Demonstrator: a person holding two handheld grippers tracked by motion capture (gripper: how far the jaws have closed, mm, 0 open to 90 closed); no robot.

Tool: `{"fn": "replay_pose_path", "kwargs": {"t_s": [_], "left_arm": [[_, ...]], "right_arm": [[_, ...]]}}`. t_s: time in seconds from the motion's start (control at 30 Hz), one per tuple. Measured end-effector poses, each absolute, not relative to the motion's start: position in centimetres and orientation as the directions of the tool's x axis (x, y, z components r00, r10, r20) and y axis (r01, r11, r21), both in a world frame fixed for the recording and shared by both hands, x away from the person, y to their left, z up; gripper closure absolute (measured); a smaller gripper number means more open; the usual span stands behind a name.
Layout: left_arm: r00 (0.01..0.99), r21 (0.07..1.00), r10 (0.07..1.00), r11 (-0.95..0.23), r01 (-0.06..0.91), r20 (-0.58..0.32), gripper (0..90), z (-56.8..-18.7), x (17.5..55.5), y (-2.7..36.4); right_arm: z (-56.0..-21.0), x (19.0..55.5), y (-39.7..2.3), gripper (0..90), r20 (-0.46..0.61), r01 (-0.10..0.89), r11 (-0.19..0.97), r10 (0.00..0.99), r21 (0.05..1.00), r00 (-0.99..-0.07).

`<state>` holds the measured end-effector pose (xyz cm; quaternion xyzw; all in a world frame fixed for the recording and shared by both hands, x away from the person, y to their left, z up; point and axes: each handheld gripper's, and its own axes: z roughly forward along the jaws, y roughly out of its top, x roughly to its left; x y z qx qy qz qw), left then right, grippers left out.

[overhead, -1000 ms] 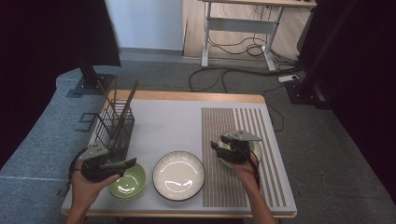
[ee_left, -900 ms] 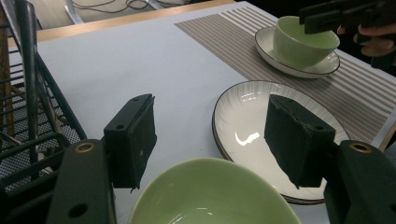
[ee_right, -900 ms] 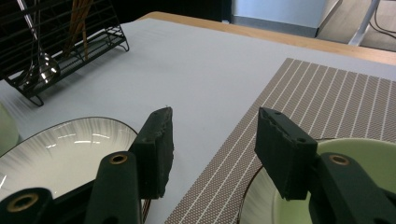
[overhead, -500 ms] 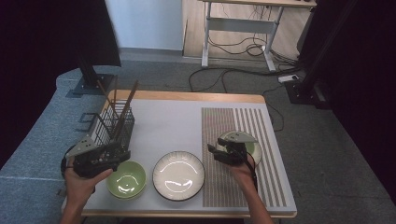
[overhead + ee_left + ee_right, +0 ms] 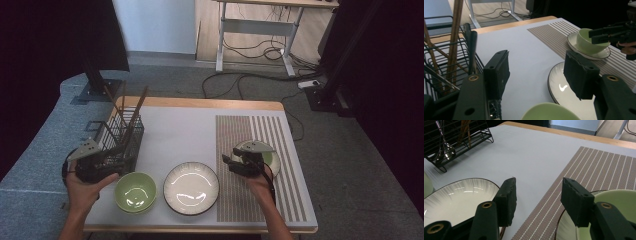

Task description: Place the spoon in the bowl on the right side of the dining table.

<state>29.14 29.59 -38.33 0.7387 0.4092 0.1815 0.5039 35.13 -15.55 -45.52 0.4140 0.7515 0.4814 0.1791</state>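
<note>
both hand-held grippers gape with nothing held: left (image 5: 120, 161) beside the green bowl (image 5: 135, 191), right (image 5: 231, 162) by the plate (image 5: 191, 188).

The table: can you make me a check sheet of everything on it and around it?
Surface: grey table, striped mat on right.
Job's things: green bowl by empty plate; second bowl on a plate on the mat.
Clutter: wire rack with sticks.
Grippers: left hand-held gripper open above the bowl; right hand-held gripper open beside the second bowl.
Cables: wires on floor.
Surroundings: desk legs behind.
</note>
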Motion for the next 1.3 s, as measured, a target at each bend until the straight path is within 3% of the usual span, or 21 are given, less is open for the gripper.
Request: {"fn": "replay_pose_path", "kwargs": {"t_s": [0.2,1.3], "left_arm": [[0.573,0.887,0.802,-0.130,0.442,-0.168,39.0,-38.0,30.0,31.2],[0.463,0.890,0.879,-0.112,0.442,-0.119,47.5,-38.7,32.9,34.2]], "right_arm": [[-45.7,35.4,-15.4,45.8,0.130,0.457,0.196,0.797,0.867,-0.589],[-46.0,35.6,-15.6,45.7,0.120,0.465,0.206,0.806,0.861,-0.580]]}}
